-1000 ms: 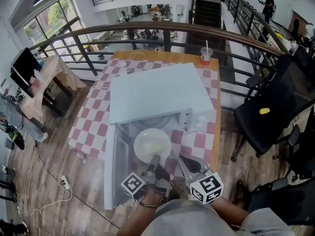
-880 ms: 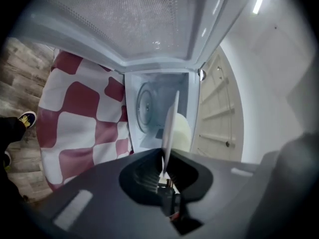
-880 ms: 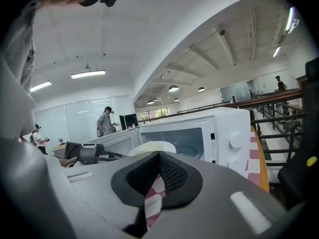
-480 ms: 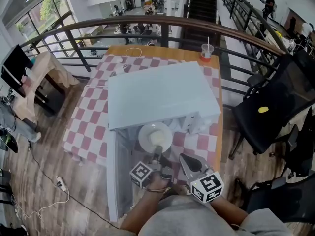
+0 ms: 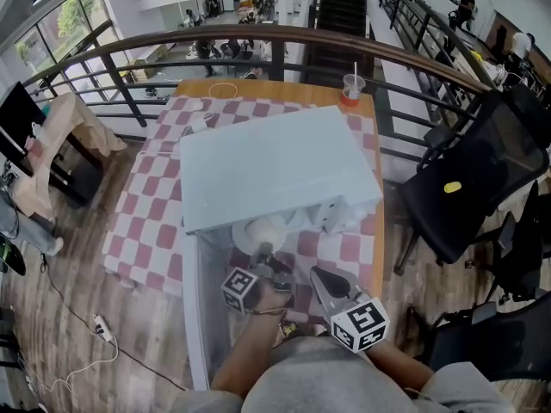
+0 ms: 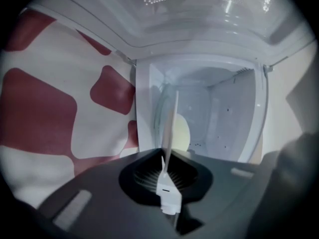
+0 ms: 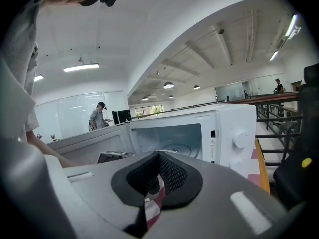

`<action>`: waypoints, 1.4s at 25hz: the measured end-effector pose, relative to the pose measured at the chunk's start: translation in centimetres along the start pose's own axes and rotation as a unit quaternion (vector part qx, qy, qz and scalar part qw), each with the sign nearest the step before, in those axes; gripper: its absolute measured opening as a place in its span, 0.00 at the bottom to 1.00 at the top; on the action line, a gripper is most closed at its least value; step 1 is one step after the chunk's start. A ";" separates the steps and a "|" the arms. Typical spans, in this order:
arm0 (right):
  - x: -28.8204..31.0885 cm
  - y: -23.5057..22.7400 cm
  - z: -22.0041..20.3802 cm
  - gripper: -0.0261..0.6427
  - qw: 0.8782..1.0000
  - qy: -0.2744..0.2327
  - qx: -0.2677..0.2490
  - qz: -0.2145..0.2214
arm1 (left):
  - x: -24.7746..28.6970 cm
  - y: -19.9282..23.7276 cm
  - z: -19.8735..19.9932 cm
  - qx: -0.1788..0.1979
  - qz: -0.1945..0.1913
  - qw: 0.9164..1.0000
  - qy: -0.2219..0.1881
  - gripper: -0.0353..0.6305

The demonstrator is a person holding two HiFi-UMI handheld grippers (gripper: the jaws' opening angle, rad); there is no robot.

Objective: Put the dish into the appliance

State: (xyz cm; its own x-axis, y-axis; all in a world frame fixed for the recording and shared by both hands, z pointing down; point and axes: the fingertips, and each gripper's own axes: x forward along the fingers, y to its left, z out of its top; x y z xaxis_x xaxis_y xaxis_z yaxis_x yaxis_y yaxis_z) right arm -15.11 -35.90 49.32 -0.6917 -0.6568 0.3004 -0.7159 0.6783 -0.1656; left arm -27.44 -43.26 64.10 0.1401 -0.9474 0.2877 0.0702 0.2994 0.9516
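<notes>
A white microwave (image 5: 275, 166) stands on the red-and-white checked table (image 5: 146, 205), its door (image 5: 202, 308) swung open toward me. My left gripper (image 5: 265, 255) is shut on the rim of a white plate (image 5: 258, 231), which sits at the mouth of the oven, partly under its top edge. In the left gripper view the plate (image 6: 170, 126) shows edge-on between the jaws of the left gripper (image 6: 167, 176), with the oven cavity (image 6: 229, 103) behind it. My right gripper (image 5: 318, 275) hangs to the right of the door, shut and holding nothing. The right gripper (image 7: 154, 183) faces the microwave (image 7: 224, 128).
A plastic cup with a straw (image 5: 349, 89) stands at the table's far right corner, and a cable (image 5: 225, 90) lies at the far edge. A black chair (image 5: 482, 179) with a yellow object (image 5: 452, 187) is on the right. A railing (image 5: 258, 37) runs behind the table.
My left gripper has carried the plate forward from above the open door to the oven's mouth. The right gripper has hardly moved.
</notes>
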 end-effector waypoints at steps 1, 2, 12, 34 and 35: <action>0.1 0.0 0.1 0.04 1.000 -0.001 0.000 0.000 | 0.2 0.1 0.2 -0.002 0.004 1.000 -0.001 0.09; 0.1 0.0 0.1 0.04 1.000 -0.001 -0.001 -0.001 | 0.3 0.3 0.4 -0.003 0.009 1.000 -0.002 0.09; 0.6 0.1 0.1 0.04 1.000 -0.002 0.003 -0.002 | 2.3 0.6 1.5 0.054 0.057 0.997 0.021 0.11; 1.4 -1.7 -0.3 0.04 1.000 0.000 0.012 -0.020 | 5.6 -1.8 2.8 0.095 0.081 0.992 0.030 0.10; 1.4 -1.8 -0.2 0.04 1.000 0.000 0.012 -0.022 | 5.7 -2.0 2.9 0.112 0.085 0.989 0.034 0.12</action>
State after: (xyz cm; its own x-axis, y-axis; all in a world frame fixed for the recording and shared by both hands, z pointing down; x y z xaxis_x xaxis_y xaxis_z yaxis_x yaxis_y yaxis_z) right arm -14.77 -37.93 50.25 -0.6600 -0.6852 0.3082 -0.7473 0.6409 -0.1755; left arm -29.62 -49.61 64.17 0.1982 -0.8731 0.4453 -0.1793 0.4144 0.8923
